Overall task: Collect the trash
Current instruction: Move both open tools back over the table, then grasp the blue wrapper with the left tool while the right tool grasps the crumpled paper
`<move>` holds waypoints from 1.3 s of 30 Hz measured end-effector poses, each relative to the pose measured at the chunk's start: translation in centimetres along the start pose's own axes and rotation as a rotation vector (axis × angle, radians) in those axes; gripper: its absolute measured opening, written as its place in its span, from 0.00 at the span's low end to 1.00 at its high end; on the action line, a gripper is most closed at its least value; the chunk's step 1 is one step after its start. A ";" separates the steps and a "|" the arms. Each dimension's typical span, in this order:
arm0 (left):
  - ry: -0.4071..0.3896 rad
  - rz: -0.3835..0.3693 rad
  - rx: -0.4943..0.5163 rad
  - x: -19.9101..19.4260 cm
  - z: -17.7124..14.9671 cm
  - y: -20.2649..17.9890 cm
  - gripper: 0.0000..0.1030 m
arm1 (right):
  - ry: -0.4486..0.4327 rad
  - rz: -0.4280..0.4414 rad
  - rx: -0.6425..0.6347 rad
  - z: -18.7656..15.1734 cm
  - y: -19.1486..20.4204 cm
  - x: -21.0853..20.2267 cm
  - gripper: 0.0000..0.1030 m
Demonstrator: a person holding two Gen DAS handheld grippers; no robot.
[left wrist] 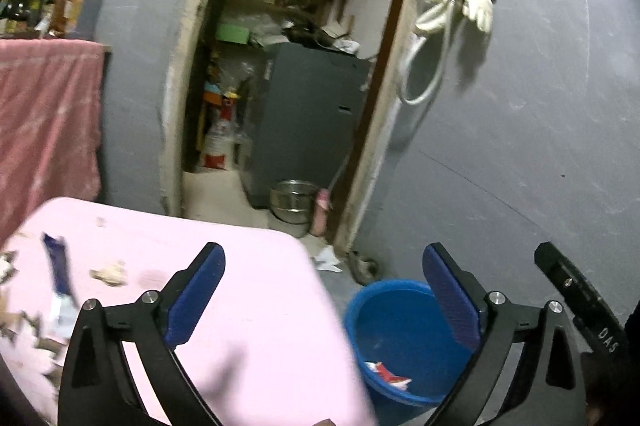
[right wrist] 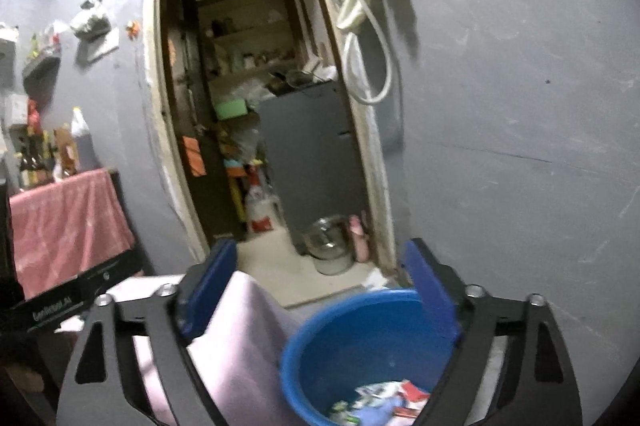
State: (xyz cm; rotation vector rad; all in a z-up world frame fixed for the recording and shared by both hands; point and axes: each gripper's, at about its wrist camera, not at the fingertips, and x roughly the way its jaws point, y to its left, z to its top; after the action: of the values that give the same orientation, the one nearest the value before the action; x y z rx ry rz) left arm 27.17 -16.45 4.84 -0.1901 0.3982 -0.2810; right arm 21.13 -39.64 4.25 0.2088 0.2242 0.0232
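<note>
Your left gripper (left wrist: 324,270) and right gripper (right wrist: 320,266) both show fingers spread wide, nothing between them. The blue tub (right wrist: 360,342) below the right fingers holds what appear to be wrappers (right wrist: 384,402); scraps (left wrist: 108,272) lie on the pink counter (left wrist: 248,306) left of the left fingers.

Glossy blue plastic tub (right wrist: 372,342), matt pink cloth-covered table (left wrist: 256,306), shiny metal pot (left wrist: 292,200), rough grey wall (left wrist: 540,126).

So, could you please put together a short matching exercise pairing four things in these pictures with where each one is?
Things:
1. round blue plastic bucket
2. pale rubber glove
3. shiny steel pot
4. dark blue tube-shaped wrapper

Places:
A. hanging on the grey wall
B. lying on the pink tabletop
C. on the floor beside the table
D. on the floor just inside the doorway

Pairs: 1-C, 2-A, 3-D, 4-B
</note>
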 end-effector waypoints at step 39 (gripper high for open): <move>0.312 0.264 -0.187 -0.2 -2.7 24.2 0.69 | 0.498 0.343 -0.211 -7.7 20.8 14.8 0.96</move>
State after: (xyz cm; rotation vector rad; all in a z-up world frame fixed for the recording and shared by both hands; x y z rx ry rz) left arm 31.46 6.07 -3.22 -0.2751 0.7526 -0.0111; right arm 33.88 -17.06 -2.00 0.0249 0.6763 0.4411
